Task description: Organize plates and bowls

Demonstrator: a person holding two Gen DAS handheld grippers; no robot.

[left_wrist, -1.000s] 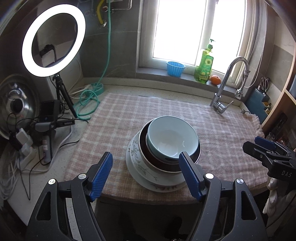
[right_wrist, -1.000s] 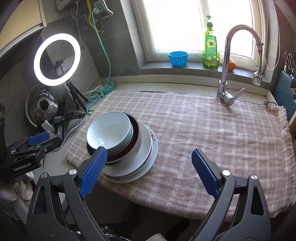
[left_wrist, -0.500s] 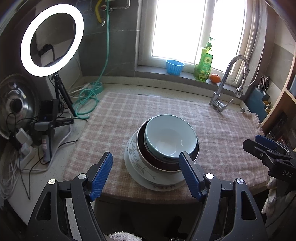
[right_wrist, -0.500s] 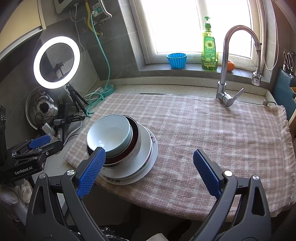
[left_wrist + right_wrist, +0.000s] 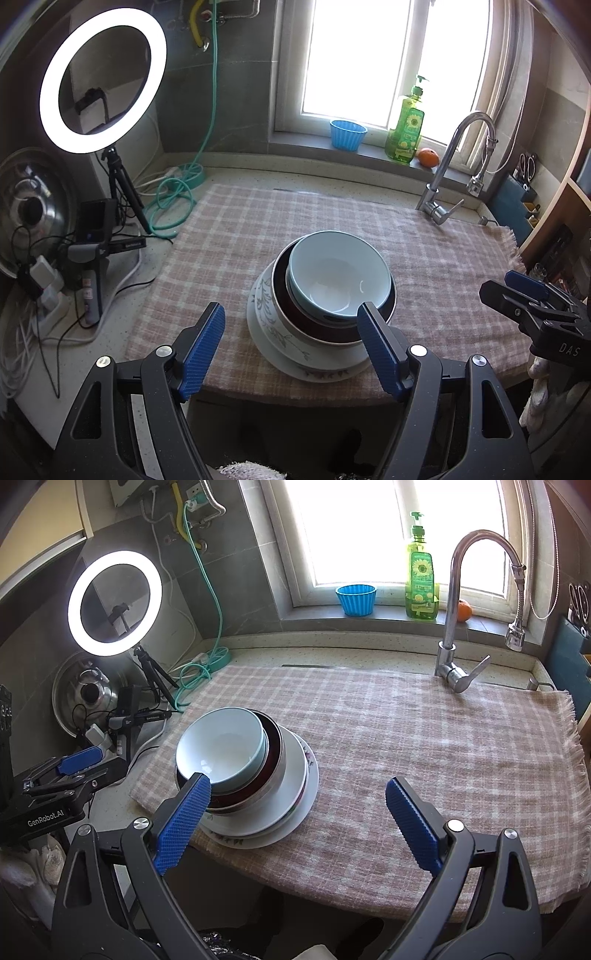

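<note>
While both grippers' fingers (image 5: 201, 349) gape, pale-blue bowl (image 5: 338, 275) nested in maroon bowl (image 5: 295, 314), floral plates (image 5: 266, 314).

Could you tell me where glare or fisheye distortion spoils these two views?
Left wrist view: the bright window is blown out, the glowing ring light flares, and corners darken. Right wrist view: the window is again overexposed, the curved chrome faucet and walls bow outward; the stacked dishes stay sharp.

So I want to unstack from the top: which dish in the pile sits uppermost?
The light blue bowl, nested inside the dark red bowl; both sit above the white plates, so it alone has nothing in it.
</note>
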